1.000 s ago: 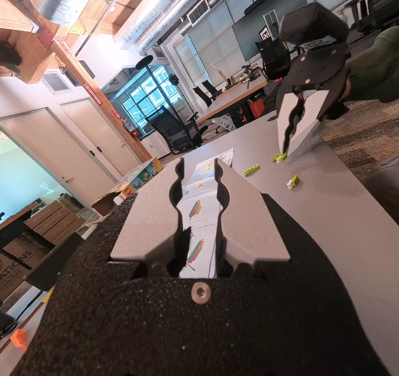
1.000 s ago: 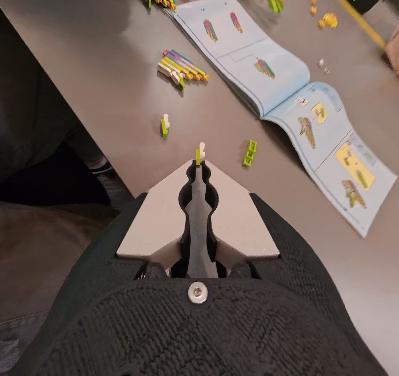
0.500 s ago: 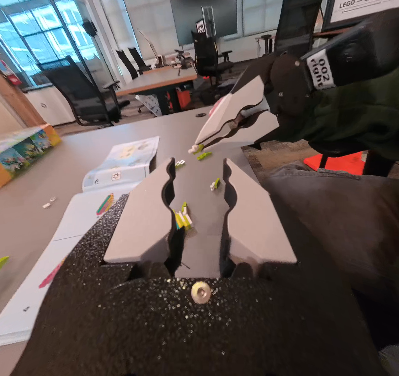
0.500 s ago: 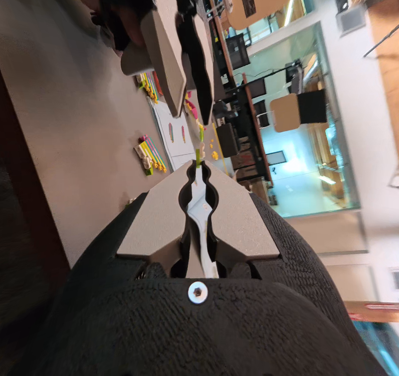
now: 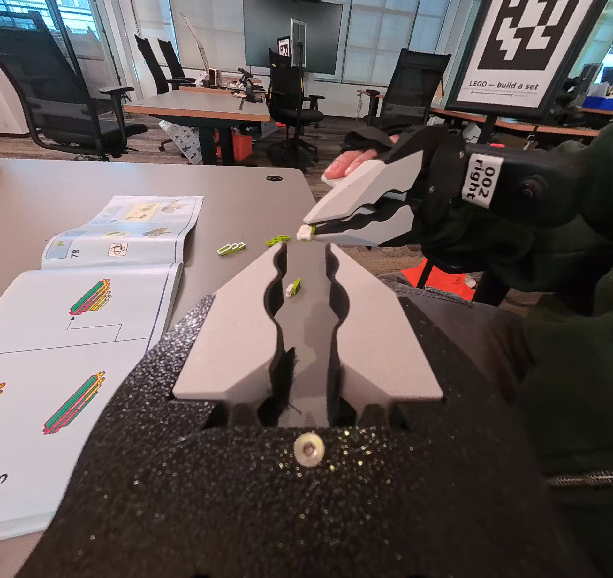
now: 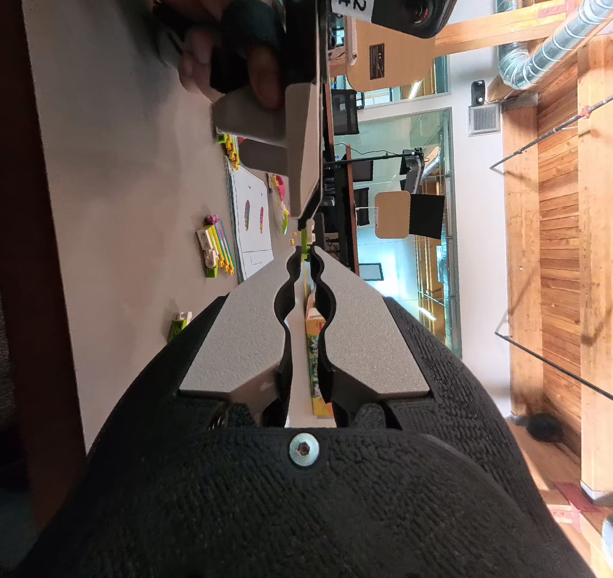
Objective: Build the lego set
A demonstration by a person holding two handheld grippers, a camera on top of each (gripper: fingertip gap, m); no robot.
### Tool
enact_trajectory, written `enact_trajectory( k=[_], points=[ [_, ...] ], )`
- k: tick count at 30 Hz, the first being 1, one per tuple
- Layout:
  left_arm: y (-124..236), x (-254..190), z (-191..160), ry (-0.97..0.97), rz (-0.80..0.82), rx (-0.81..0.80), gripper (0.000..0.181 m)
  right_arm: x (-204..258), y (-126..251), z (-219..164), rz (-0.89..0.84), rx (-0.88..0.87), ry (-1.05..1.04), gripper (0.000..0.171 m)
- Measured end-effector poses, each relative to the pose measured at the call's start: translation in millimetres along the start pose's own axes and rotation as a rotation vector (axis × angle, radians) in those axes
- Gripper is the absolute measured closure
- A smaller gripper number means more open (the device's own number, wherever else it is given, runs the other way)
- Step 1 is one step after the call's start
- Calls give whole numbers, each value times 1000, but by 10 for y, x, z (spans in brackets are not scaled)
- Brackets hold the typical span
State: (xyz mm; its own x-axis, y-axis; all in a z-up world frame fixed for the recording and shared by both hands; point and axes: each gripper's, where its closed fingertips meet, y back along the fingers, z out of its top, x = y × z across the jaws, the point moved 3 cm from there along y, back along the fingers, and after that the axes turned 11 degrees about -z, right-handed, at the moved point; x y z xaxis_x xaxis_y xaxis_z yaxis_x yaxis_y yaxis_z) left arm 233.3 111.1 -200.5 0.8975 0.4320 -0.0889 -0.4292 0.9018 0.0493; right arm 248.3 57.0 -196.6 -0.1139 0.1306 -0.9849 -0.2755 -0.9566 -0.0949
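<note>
My right gripper (image 6: pixel 304 251) is shut on a small lime and white piece (image 6: pixel 306 235) and holds it in the air, rolled on its side. In the left wrist view the right gripper (image 5: pixel 310 232) holds that piece (image 5: pixel 305 232) just beyond my left fingertips. My left gripper (image 5: pixel 306 247) is open and empty, above the grey table (image 5: pixel 232 187). A second lime and white piece (image 5: pixel 293 287) lies on the table between the left fingers. A striped green, pink and yellow assembly (image 6: pixel 215 247) lies on the table in the right wrist view.
An open instruction booklet (image 5: pixel 83 313) lies at the left. Two lime stepped plates (image 5: pixel 231 248) (image 5: pixel 277 239) lie beyond the left fingertips. Another lime and white piece (image 6: pixel 179 323) lies near the table edge. A marker sign (image 5: pixel 527 31) stands at right. Office chairs and desks stand behind.
My right gripper lifted the lime and white piece off the table and rolled sideways. My left gripper swung right and down, so its open fingertips now face the held piece closely.
</note>
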Motion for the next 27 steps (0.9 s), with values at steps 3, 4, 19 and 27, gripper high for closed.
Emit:
enact_trajectory(
  k=[3, 4, 19, 27],
  points=[
    [3, 4, -2, 5, -2, -1, 165, 13, 1, 24, 8, -9, 9, 168],
    [-1, 0, -7, 4, -6, 1, 167, 13, 0, 30, 7, -11, 11, 168],
    [-12, -38, 4, 26, -61, -11, 175, 30, -4, 76, 32, -29, -50, 168],
    [12, -74, 8, 65, -160, -6, 175, 14, 17, 123, 71, -66, -188, 167]
  ],
)
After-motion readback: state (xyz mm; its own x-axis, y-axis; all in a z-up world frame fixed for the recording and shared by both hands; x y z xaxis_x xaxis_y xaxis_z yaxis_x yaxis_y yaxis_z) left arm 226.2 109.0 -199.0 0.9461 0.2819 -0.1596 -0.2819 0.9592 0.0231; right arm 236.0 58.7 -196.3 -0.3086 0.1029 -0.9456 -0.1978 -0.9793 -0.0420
